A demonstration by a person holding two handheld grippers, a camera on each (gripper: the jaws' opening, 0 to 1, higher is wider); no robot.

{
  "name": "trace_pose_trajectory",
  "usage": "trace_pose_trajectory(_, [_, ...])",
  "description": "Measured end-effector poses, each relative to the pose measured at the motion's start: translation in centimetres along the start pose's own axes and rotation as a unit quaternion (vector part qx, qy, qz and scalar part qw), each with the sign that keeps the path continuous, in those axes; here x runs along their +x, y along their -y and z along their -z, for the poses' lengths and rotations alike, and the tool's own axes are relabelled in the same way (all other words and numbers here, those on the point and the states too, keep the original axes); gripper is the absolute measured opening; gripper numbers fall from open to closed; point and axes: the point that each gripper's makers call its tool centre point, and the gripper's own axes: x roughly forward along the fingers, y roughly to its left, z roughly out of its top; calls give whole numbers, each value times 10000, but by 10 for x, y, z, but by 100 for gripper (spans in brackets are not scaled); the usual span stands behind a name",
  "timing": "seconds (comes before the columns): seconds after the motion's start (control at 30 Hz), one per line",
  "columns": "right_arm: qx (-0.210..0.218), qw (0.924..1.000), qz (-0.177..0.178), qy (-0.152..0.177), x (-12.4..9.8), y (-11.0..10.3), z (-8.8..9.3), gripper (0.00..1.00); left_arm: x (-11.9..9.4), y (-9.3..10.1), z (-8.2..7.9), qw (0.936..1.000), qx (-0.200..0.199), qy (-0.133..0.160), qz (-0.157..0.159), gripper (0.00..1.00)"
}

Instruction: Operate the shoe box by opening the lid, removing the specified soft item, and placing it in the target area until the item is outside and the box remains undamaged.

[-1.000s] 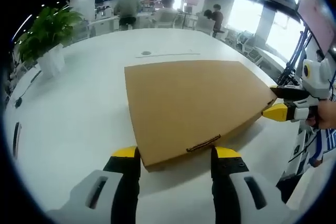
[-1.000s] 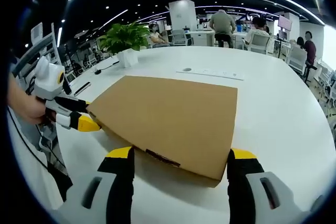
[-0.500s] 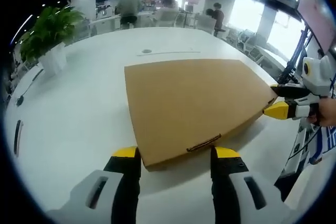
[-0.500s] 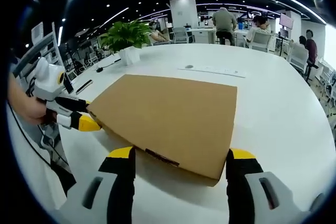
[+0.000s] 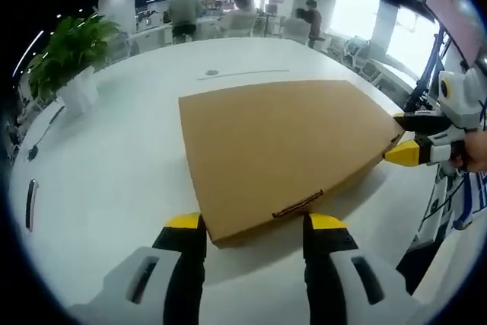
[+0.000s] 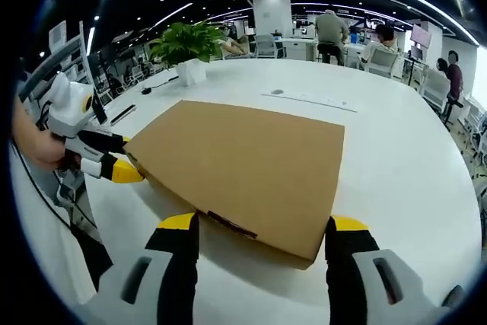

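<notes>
- The shoe box (image 5: 281,150) lay closed on the white table (image 5: 114,157), its near edge between the left gripper (image 5: 255,226) fingers, which stood spread and held nothing.
- Compared with a second ago, the lid edge appeared marginally higher; opening had barely begun.
- The right gripper (image 6: 262,227), jaws parted, straddled the adjacent corner.
- A potted plant (image 6: 189,45) stood well beyond.

Bare table (image 5: 114,165) around box (image 5: 281,150); plant (image 5: 68,55) far off.
</notes>
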Motion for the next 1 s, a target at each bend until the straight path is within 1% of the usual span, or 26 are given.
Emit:
trace_pose_trajectory(0.3, [-39, 10000, -44, -54, -4, -3, 4, 67, -6, 4, 6, 10000, 8, -18, -16, 50])
trace_pose_trajectory(0.37, [-38, 10000, -41, -66, -6, -4, 6, 66, -7, 3, 7, 9999, 84, -66, -18, 49])
trace_pose_trajectory(0.5, [-74, 9999, -8, -105, -10, -5, 10, 65, -7, 5, 9, 9999, 96, -133, 0, 49])
trace_pose_trajectory(1.0, [-37, 9998, 73, -188, -24, -14, 24, 64, -17, 11, 22, 9997, 207, -144, 45, 49])
